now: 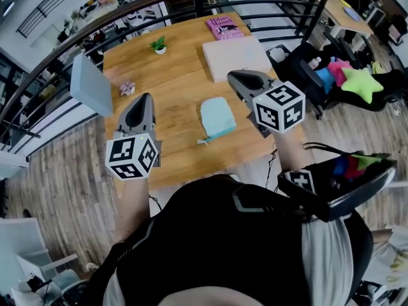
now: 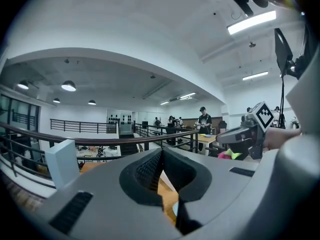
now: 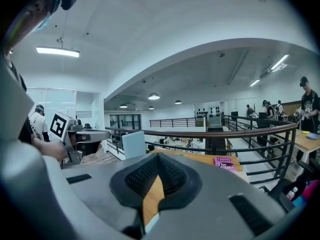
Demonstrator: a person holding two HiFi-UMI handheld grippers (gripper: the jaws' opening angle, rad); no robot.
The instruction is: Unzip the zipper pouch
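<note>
Wooden table (image 1: 178, 69): above it hover the left gripper (image 1: 145, 97) and the right gripper (image 1: 232, 76), each with jaws pressed together on nothing. The light-blue zipper pouch (image 1: 217, 118) lies between them near the front edge, touched by neither.

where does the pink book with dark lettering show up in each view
Head view: the pink book lies top centre, at the far edge of the wooden table.
Left gripper view: not in it.
Right gripper view: lower right of centre, on the table.
Shared landmark: the upright pale blue-grey panel, seen in all three.
</note>
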